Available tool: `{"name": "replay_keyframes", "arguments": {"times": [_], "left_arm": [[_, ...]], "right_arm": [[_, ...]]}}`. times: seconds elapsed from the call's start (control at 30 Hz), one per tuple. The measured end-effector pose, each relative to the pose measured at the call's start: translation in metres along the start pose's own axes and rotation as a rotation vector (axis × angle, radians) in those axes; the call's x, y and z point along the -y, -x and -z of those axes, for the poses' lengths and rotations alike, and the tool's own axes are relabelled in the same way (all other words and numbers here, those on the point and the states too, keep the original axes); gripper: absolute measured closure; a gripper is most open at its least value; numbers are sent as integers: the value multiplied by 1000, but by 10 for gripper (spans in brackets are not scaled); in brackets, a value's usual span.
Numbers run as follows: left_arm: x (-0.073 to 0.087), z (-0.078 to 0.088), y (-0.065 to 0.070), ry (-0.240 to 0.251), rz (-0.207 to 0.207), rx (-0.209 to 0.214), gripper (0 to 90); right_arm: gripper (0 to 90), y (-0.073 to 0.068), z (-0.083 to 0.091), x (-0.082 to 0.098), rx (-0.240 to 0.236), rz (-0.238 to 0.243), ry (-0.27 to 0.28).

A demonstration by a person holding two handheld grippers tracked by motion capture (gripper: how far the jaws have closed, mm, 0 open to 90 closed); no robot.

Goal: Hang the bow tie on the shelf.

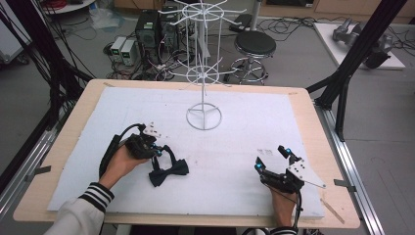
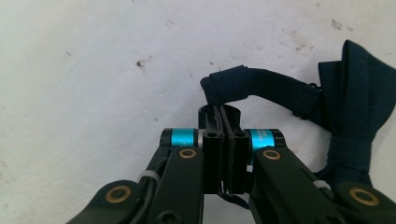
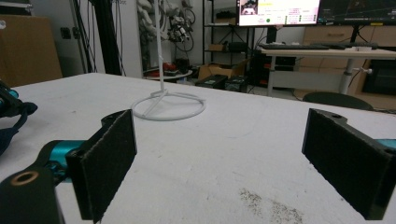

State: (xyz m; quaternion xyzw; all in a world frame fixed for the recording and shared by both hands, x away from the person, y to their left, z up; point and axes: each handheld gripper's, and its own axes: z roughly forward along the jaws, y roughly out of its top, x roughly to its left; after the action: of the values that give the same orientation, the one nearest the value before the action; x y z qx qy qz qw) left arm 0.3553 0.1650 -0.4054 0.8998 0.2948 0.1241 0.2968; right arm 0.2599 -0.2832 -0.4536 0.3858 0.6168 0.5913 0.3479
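pinching the strap of the one bow tie (image 1: 169, 171) lying at the mat's (image 1: 244, 132) left, the left gripper (image 1: 155, 150) looks mid-pickup, likely needing a lift toward the single wire rack (image 1: 203, 73), while the right gripper (image 1: 273, 159) rests wide open, empty.

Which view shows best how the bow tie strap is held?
The left gripper view: its jaws are shut on the strap close up. The high view shows the whole bow tie small beside the left gripper. The right gripper view shows a dark bit at its left edge.
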Motion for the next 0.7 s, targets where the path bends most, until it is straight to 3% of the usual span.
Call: {"name": "replay_keyframes", "arguments": {"times": [0.17, 0.7], "left_arm": [[-2, 8, -1, 84, -20, -7, 876], [-11, 27, 0, 309, -20, -12, 877]], "right_arm": [[91, 0, 0, 0, 1, -1, 0], [91, 0, 0, 0, 1, 0, 0]]}}
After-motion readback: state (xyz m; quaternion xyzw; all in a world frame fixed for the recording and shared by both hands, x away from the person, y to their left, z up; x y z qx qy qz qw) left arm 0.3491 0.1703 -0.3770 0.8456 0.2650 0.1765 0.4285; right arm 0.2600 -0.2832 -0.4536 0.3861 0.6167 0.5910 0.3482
